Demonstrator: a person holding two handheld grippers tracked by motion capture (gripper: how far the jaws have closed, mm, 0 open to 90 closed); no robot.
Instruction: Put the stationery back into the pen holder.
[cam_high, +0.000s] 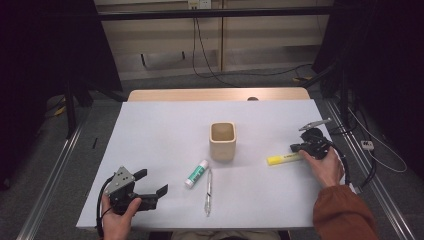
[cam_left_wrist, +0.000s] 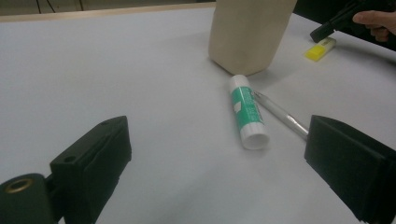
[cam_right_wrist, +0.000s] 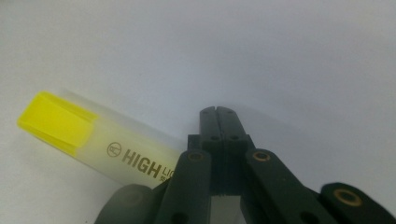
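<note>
Right gripper view: my right gripper (cam_right_wrist: 218, 112) has its jaws pressed together, empty, just beside the highlighter (cam_right_wrist: 100, 140). My left gripper (cam_left_wrist: 215, 158) has its jaws wide apart, empty, near the glue stick (cam_left_wrist: 247, 112).

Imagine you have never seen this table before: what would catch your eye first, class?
Probably the yellow highlighter, the brightest thing there, lying at the table's right side with the right gripper at its end, jaws together. Next, the beige square cup standing upright mid-table, with a green-and-white glue stick and a clear pen lying just in front of it. The left gripper rests at the near left, jaws wide apart.
</note>
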